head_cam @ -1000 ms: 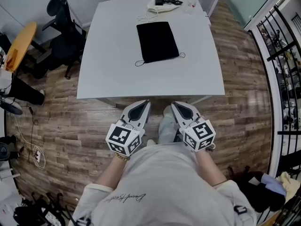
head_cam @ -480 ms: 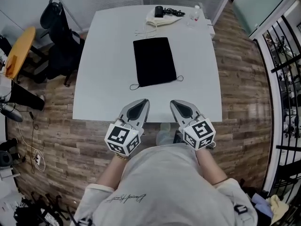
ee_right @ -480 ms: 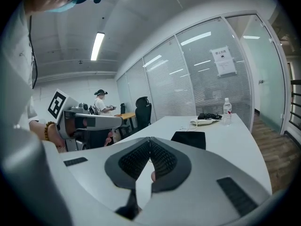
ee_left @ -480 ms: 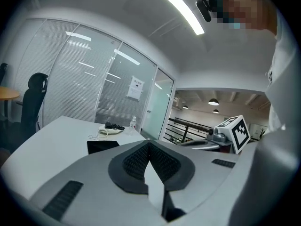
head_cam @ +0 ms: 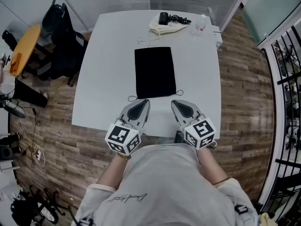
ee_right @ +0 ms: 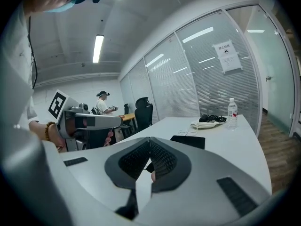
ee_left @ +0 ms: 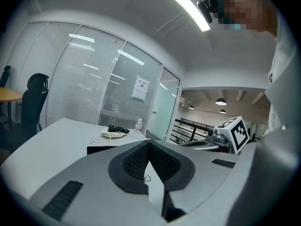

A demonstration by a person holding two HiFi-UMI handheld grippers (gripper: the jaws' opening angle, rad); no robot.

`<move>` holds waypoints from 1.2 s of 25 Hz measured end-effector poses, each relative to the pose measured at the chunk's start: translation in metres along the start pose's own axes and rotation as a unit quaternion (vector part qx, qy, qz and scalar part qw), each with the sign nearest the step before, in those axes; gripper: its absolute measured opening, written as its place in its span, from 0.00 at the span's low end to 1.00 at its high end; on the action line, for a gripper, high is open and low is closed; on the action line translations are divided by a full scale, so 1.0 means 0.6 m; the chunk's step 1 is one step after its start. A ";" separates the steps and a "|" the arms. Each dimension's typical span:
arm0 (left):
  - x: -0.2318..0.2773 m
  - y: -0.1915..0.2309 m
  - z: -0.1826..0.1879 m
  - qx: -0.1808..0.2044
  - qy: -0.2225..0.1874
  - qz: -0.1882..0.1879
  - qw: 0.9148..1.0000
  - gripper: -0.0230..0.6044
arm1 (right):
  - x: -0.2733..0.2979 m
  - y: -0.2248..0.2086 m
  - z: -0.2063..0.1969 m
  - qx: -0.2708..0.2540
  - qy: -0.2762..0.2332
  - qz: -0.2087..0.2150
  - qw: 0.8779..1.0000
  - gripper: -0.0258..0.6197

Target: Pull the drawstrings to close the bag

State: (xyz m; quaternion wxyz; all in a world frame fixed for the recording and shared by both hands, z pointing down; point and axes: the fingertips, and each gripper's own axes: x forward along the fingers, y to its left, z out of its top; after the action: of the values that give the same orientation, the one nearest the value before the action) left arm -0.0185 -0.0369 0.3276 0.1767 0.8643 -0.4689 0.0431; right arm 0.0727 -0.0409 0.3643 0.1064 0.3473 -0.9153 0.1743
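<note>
Both grippers are empty. Left gripper [head_cam: 143,103]: jaws pressed together, nothing between them. Right gripper [head_cam: 176,103]: the same, jaws together and nothing held. Both hover over the near edge of the white table [head_cam: 108,65], tips pointing at the bag.

The black bag [head_cam: 154,72] lies flat in the middle of the table, mouth end toward the person. A thin cord loop sticks out at each near corner: left loop [head_cam: 133,98], right loop [head_cam: 179,92]. Each lies just ahead of the gripper on its side. The pull has not yet begun.

Risks, as I judge them:
- The loops are thin and lie flat on the table. Jaws that come down badly aimed would pinch bag cloth or bare tabletop rather than cord.
- Nothing pins the bag. Pulling both cords straight toward the person would likely drag the whole bag to the near edge instead of cinching the mouth. Pulling outward, left and right, looks safer.
- An uneven pull could bunch one side only.

Room:
- Bare table lies on both sides of the bag, plenty for an outward pull.
- The far end holds a white pouch with a black cable [head_cam: 167,24] and a bottle [head_cam: 201,24], both well apart from the bag.
- The near edge sits right under the grippers, so there is little run backward.
- An office chair [head_cam: 59,36] stands off the table's left and a railing [head_cam: 287,79] well off its right. Neither is in the way.
</note>
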 end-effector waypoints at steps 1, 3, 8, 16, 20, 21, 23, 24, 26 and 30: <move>0.005 0.003 0.002 0.000 0.000 0.003 1.000 0.05 | 0.003 -0.007 0.002 -0.001 0.000 0.001 1.000 0.08; 0.013 0.008 0.006 0.004 -0.002 0.007 1.000 0.05 | 0.009 -0.018 0.007 -0.001 -0.001 0.004 1.000 0.07; 0.017 0.016 0.004 0.013 0.007 0.014 1.000 0.05 | 0.013 -0.030 0.010 0.001 -0.008 0.001 1.000 0.07; 0.006 0.054 0.007 0.012 0.019 0.024 0.999 0.05 | 0.036 -0.015 0.012 -0.008 0.005 0.004 1.000 0.07; 0.004 0.066 0.017 0.023 0.021 0.013 0.999 0.05 | 0.046 -0.015 0.012 -0.003 0.009 -0.001 1.000 0.07; 0.004 0.072 0.017 0.024 0.023 0.013 0.999 0.05 | 0.049 -0.015 0.012 -0.002 0.010 -0.003 1.000 0.07; 0.000 0.084 0.013 0.018 0.026 0.015 0.999 0.05 | 0.051 -0.015 0.009 -0.001 0.013 -0.008 1.000 0.07; -0.002 0.090 0.010 0.014 0.028 0.016 0.999 0.05 | 0.051 -0.015 0.007 -0.001 0.016 -0.010 1.000 0.07; -0.002 0.101 0.003 0.008 0.033 0.017 0.999 0.05 | 0.053 -0.021 0.000 0.001 0.022 -0.017 1.000 0.07; 0.001 0.121 -0.010 0.007 0.047 0.015 0.999 0.05 | 0.058 -0.042 -0.016 0.009 0.035 -0.033 0.999 0.07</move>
State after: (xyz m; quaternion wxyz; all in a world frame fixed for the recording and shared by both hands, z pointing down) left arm -0.0776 -0.0713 0.3523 0.1923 0.8552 -0.4730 0.0895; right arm 0.0646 -0.0755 0.3902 0.1415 0.3723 -0.8972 0.1909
